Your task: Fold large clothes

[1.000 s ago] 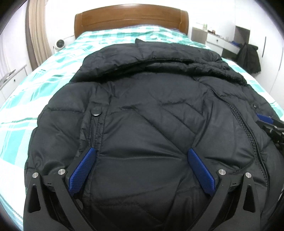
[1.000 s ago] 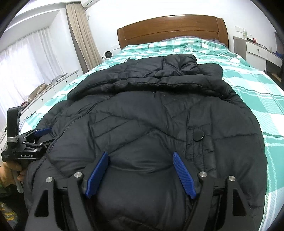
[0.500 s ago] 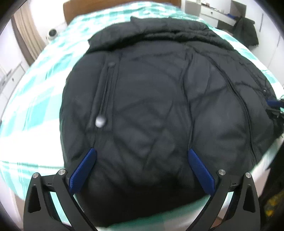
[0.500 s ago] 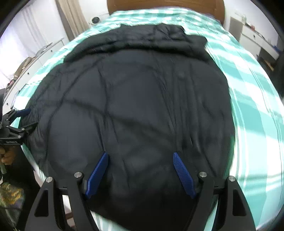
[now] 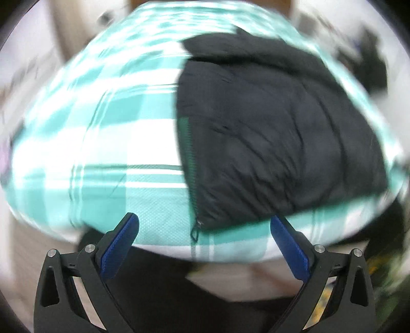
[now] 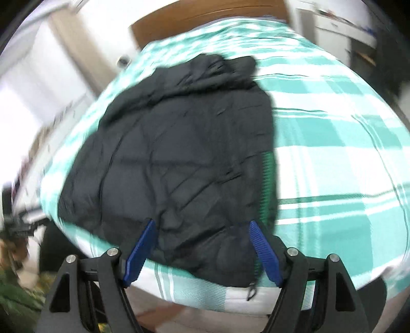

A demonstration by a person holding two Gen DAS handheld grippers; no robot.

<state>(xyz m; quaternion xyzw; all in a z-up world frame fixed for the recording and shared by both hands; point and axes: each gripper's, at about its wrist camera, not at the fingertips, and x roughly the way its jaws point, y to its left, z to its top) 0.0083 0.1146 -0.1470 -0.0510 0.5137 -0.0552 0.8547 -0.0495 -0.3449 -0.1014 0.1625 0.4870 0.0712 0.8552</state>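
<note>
Jacket: black quilted puffer, lying flat on the bed, folded to a long narrow shape.
Long axis: along the bed's length, from foot edge toward the wooden headboard.
Hood end: bunched hood pointing at the headboard; hem end at the near foot edge, overhanging it slightly in the right wrist view.
Place on bed: left half as seen from the right wrist; right half as seen from the left wrist; bare checked cover beside it in each view.
Zip: green-toothed zipper running down one long edge, parallel to the long axis; dark pull dangling past the hem.
Cover: teal and white check; both views smeared by motion blur.
Left gripper: released, blue pads spread wide, nothing between them; over the foot edge of the bed, apart from the jacket.
Right gripper: released, pads standing wide; hem seen between them, whether touched or only behind cannot be told; no pinch visible.
Left gripper in right wrist view: dark blurred shape at the far left edge, beside the bed's corner.
Writing: none readable; too blurred for any label or brand.
Surroundings: curtain left of the headboard; pale furniture at the right.
</note>
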